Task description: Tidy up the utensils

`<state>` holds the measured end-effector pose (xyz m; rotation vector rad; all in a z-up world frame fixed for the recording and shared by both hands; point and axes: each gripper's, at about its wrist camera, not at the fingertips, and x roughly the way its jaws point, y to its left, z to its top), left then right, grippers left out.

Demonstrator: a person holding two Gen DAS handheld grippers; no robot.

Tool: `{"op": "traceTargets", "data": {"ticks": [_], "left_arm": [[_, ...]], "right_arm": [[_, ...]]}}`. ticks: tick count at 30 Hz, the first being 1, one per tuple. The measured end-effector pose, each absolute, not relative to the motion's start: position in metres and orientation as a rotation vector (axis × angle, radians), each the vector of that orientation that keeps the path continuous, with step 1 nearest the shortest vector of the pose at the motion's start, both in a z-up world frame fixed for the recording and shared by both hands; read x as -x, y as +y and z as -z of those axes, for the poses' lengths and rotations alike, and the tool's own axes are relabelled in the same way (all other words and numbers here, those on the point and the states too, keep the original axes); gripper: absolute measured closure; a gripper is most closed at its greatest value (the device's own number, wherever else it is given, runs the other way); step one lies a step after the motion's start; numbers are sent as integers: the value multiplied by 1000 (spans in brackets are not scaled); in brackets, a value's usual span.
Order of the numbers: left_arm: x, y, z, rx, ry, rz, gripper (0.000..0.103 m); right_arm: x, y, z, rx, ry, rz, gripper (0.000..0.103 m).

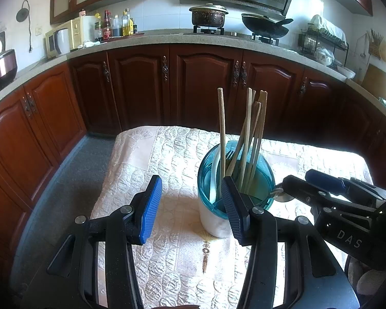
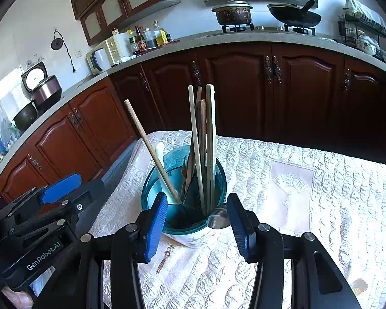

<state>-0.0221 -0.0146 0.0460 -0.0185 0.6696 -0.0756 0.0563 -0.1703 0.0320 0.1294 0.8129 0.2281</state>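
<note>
My left claw [image 1: 191, 207] hangs released over the quilted cloth [image 1: 172, 154] on the bench, jaws spread wide with nothing between them. Its right finger sits in front of the utensil holder [image 1: 234, 180], at about 1 o'clock from the gap's middle. The holder is a teal-rimmed cup with a white base, standing upright on the cloth. Inside it stand several wooden chopsticks [image 1: 252, 134], one leaning apart toward 11 o'clock, plus a white spoon handle [image 1: 215, 175] and a fork [image 1: 229, 155].

My right claw [image 2: 196, 225] is also released, its blue pads either side of the holder's near rim [image 2: 184, 228] without clearly touching it. A metal spoon bowl [image 2: 218, 217] lies against the holder's outer wall at 3 o'clock, just inside my right finger. In the left wrist view, the right claw reaches in from 3 o'clock beside the holder.
</note>
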Motion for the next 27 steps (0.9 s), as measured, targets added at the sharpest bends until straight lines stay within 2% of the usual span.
{"op": "traceTargets", "data": {"ticks": [27], "left_arm": [[17, -16, -41, 16, 672, 86, 56]], "right_arm": [[-56, -182, -29, -143, 808, -215, 56]]}}
